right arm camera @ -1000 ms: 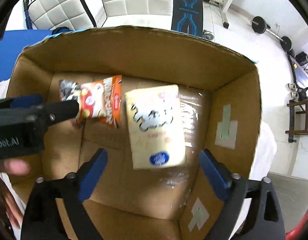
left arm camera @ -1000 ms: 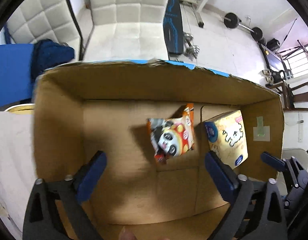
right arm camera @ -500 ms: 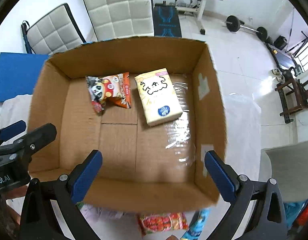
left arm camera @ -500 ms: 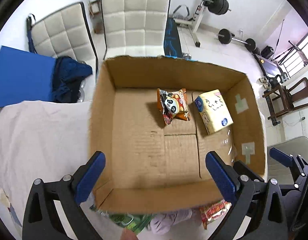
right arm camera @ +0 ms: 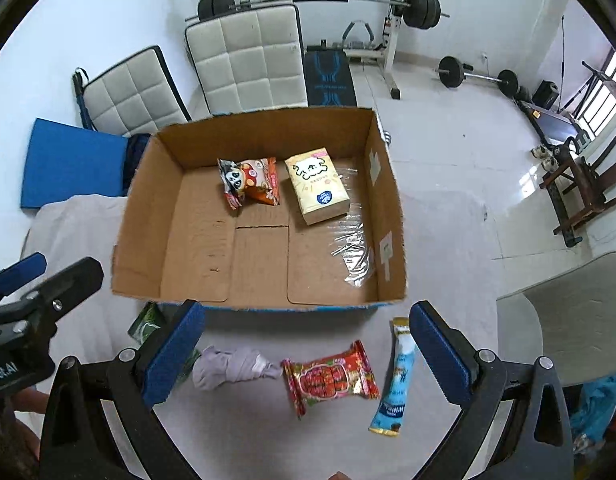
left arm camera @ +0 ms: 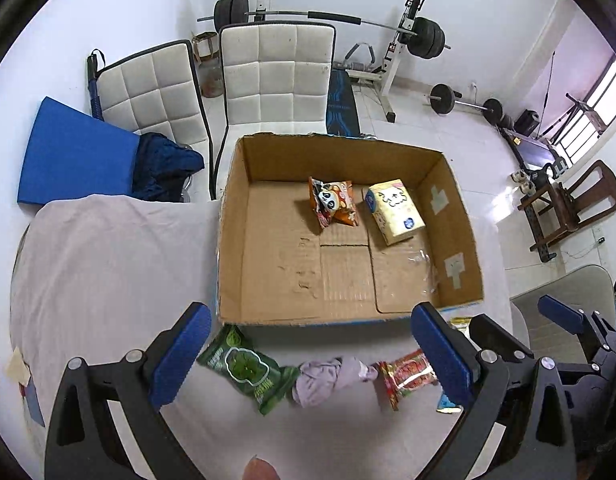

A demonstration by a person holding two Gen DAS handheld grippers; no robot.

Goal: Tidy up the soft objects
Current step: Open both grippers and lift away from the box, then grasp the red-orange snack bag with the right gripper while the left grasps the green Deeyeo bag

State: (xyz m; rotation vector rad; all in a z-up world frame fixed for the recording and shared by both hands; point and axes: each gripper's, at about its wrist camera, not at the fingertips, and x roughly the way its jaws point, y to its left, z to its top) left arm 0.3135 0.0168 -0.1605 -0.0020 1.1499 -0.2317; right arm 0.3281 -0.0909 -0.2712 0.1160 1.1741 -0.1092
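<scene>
In your left wrist view, your left gripper (left arm camera: 312,354) is wide open and holds nothing. It hangs above the white cloth (left arm camera: 107,264), just in front of the cardboard box (left arm camera: 231,240). Inside the box, at the far side, a panda snack bag (left arm camera: 334,204) lies beside a yellow tissue pack (left arm camera: 394,211). In front of the box, on the cloth, 3 soft things lie in a row: a green snack bag (left arm camera: 247,368), a crumpled purple cloth (left arm camera: 328,374) and a red snack bag (left arm camera: 408,374).

In your right wrist view, your right gripper (right arm camera: 308,354) is wide open too, with nothing in it. Between its fingers lie the purple cloth (right arm camera: 231,368) and the red snack bag (right arm camera: 332,378), with a long blue packet (right arm camera: 396,380) just beside them. The box (right arm camera: 143,208) holds the panda bag (right arm camera: 249,186) and the tissue pack (right arm camera: 318,186).
</scene>
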